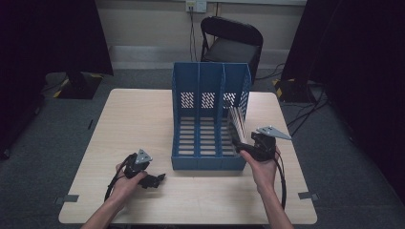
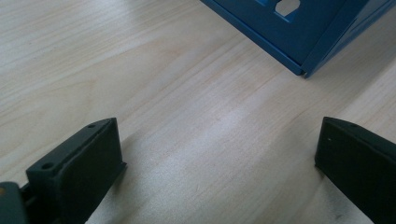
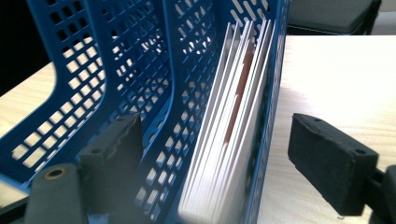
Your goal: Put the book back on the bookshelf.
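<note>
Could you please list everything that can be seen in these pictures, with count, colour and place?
file rack: one, blue, three slots, mid-table.
papers: one stack, white, upright in the rack's right slot.
table: one, pale wood.
chair: one, black, behind the table.
tape marks: two, grey, at the table's near corners.
wall socket: one, white, on the back wall.
left gripper: one, black, open and holding nothing, low over the table left of the rack.
right gripper: one, black, open, at the rack's right front with the papers between its jaws.
hands: two, one on each gripper.

Light wood table (image 1: 143, 114) — blue file rack (image 1: 210, 95) standing on it, centre
</note>
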Available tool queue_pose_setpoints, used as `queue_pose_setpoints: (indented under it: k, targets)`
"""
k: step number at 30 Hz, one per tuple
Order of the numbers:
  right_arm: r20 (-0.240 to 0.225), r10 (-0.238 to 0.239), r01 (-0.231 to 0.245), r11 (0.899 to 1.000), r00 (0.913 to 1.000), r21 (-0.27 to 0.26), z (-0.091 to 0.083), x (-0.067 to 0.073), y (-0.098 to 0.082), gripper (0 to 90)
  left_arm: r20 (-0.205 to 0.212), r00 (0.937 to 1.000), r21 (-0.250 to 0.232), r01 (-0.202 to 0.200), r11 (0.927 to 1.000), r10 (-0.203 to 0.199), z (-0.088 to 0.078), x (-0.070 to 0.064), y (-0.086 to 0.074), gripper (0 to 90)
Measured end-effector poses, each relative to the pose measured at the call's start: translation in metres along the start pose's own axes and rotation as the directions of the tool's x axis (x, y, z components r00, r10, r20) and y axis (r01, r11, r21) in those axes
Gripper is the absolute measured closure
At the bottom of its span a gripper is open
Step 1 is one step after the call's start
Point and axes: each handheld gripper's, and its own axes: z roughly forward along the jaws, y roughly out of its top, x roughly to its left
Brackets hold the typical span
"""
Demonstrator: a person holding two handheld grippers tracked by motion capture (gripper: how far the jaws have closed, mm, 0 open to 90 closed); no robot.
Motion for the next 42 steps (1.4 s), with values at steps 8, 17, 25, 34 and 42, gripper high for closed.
queue_pose_setpoints:
  k: [8,17,25,34,42]
  targets:
    - [-0.036,-0.014,0.015,1.0,0.9992,0.015,-0.024,-0.008,-0.01,15.7,-0.009,0.9999,0.003,0.008,1.0,-0.008,-0.001,0.002,-0.001,0.0]
    - [-0.038,-0.01,0.012,0.999,0.9992,0.046,-0.048,-0.022,-0.03,15.3,-0.008,0.9999,0.001,0.01,0.9999,-0.01,-0.001,0.002,-0.001,0.1]
    - [-0.031,-0.014,0.017,0.996,0.9994,0.093,-0.058,-0.031,-0.048,15.1,-0.01,0.9999,0.002,0.012,0.9999,-0.012,-0.001,0.002,-0.001,0.0]
    - [0.008,-0.009,0.007,0.977,0.9999,0.214,-0.058,-0.046,-0.081,14.2,-0.013,0.9998,0.0,0.013,0.9999,-0.013,-0.001,0.002,-0.002,0.0]
    - [0.072,-0.031,0.007,0.951,0.9969,0.308,-0.044,-0.053,-0.099,14.9,-0.012,0.9998,0.0,0.016,0.9999,-0.016,-0.001,0.002,-0.002,0.0]
